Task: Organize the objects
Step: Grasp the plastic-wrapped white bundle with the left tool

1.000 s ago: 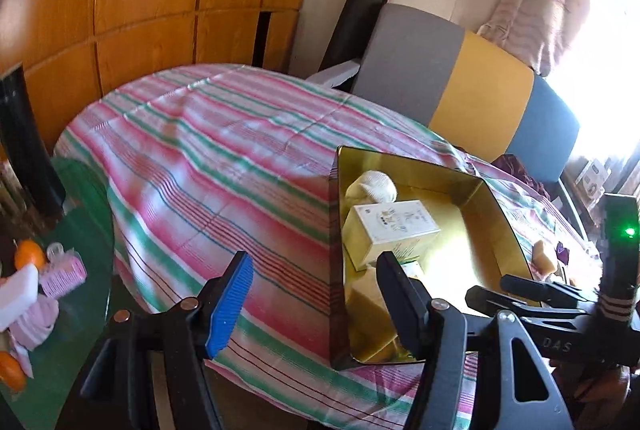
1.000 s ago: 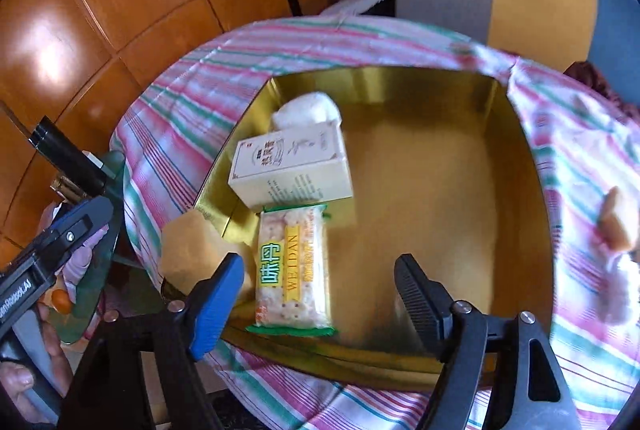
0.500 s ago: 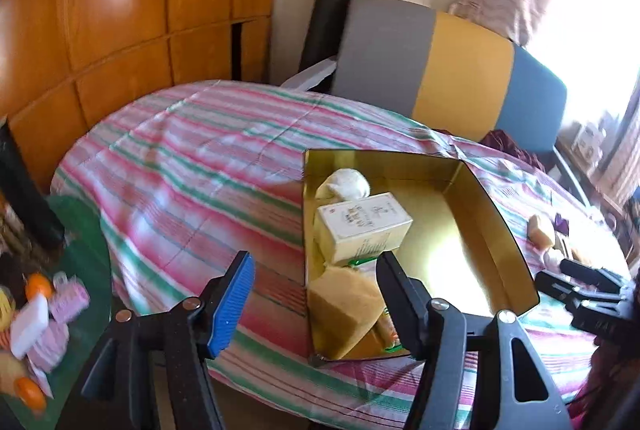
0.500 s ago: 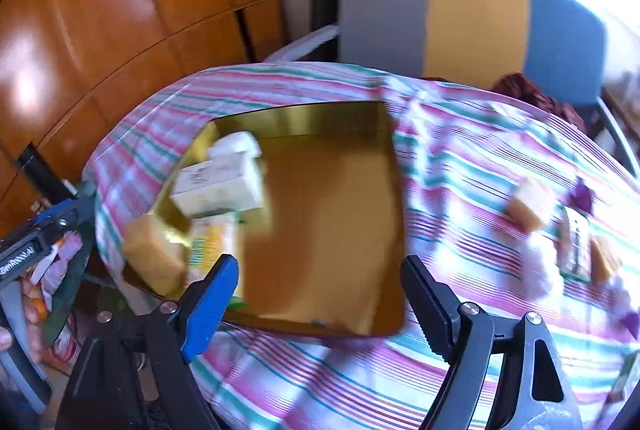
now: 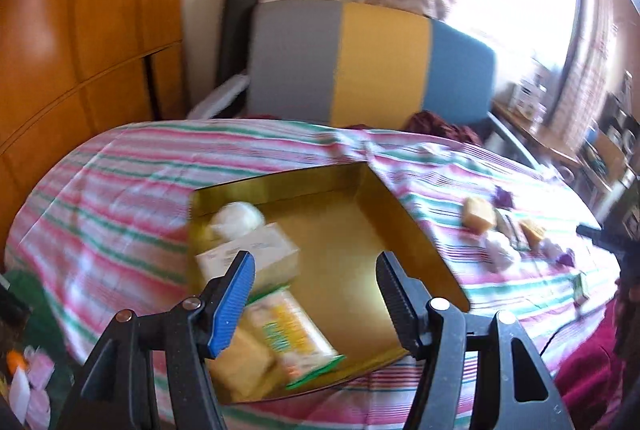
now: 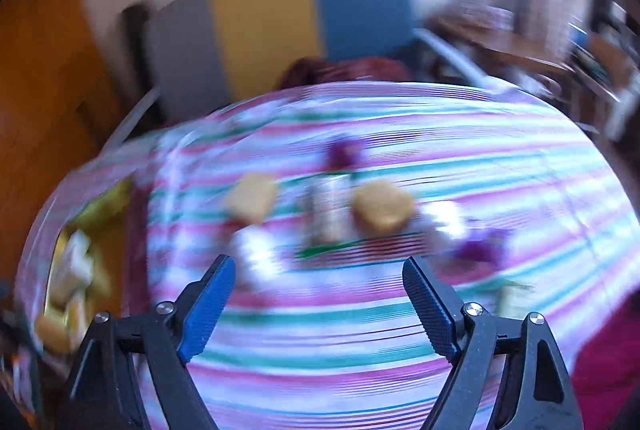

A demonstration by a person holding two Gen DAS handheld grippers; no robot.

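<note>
A gold tray (image 5: pixel 404 214) lies on the striped tablecloth (image 5: pixel 120 198). Inside it are a white ball (image 5: pixel 236 218), a white box (image 5: pixel 260 254), a yellow-green snack pack (image 5: pixel 292 330) and a tan block (image 5: pixel 240 366). My left gripper (image 5: pixel 314 290) hovers open above the tray's near end, nothing between its fingers. Loose items lie to the tray's right: a tan block (image 5: pixel 478 212), a smaller tan piece (image 5: pixel 532 228), white and purple bits. In the blurred right wrist view my right gripper (image 6: pixel 318 294) is empty, its jaws opening, above the cloth just short of two tan blocks (image 6: pixel 252 202) (image 6: pixel 384 210) and a wrapped pack (image 6: pixel 330 210).
A grey, yellow and blue chair back (image 5: pixel 360 70) stands behind the table, wooden panelling (image 5: pixel 80 50) at the left. A green side surface (image 5: pixel 28 370) with small pink and orange items sits at lower left. Cluttered shelves (image 5: pixel 600 150) are at the right.
Both views have swung right. The right gripper left the tray and now faces the loose items on the cloth, its jaws wider. The left gripper shifted over the tray's near end.
</note>
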